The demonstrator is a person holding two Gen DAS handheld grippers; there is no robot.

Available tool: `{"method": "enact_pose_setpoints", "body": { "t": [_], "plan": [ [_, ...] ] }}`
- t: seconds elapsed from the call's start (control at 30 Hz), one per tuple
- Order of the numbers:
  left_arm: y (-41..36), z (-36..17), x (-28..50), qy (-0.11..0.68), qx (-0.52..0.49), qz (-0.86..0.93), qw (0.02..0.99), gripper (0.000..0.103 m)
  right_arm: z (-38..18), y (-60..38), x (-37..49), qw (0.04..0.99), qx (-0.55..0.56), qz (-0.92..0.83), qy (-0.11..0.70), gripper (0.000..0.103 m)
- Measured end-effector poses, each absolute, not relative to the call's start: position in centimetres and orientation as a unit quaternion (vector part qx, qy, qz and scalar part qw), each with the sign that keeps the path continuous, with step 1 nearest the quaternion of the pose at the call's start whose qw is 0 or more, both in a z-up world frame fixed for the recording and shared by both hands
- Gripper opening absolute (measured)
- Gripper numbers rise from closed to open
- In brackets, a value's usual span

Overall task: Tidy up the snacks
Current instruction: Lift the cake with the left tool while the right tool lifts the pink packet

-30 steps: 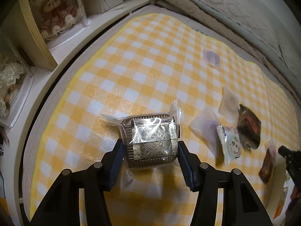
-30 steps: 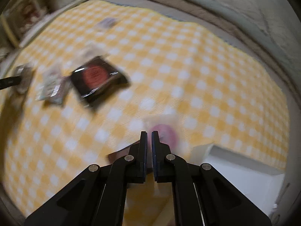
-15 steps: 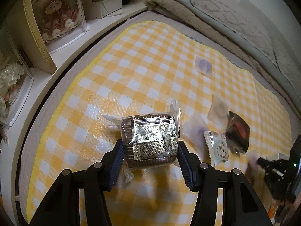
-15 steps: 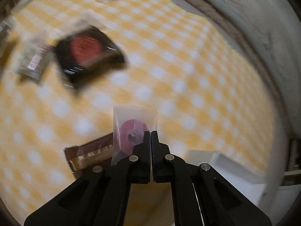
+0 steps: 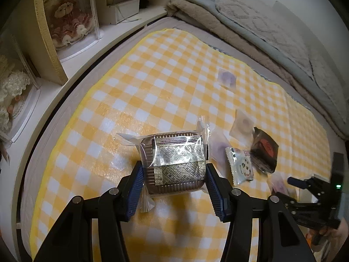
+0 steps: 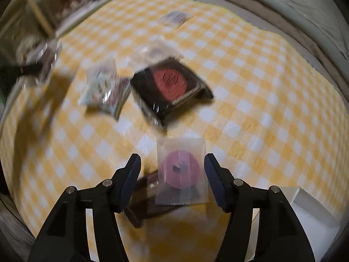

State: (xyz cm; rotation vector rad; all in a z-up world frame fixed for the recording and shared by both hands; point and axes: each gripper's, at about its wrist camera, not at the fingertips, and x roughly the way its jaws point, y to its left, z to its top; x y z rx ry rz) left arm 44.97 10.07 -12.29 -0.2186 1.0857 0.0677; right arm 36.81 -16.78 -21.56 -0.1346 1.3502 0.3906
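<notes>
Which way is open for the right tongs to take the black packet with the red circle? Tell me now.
Probably yes: the right tongs stand open, having just opened, with the pink-ring packet loose between them. The black packet lies bare on the checked cloth just beyond, nothing on top.

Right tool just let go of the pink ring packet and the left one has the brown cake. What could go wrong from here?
1. The pink ring packet lies partly on a brown bar between the right tool's just-opened jaws; it may slide off.
2. The left tool grips the wrapped brown cake through slick film; it could slip or get crushed.
</notes>
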Motion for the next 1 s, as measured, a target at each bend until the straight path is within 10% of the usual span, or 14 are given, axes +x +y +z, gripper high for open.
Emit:
{"method": "enact_pose_setpoints", "body": {
  "t": [1.0],
  "plan": [
    [7.3,-7.9,41.1,0.470,-0.098,0.008,0.877,0.053,-15.2,-18.3,35.2,0.833,0.009,0.111,0.542,0.050]
  ]
}}
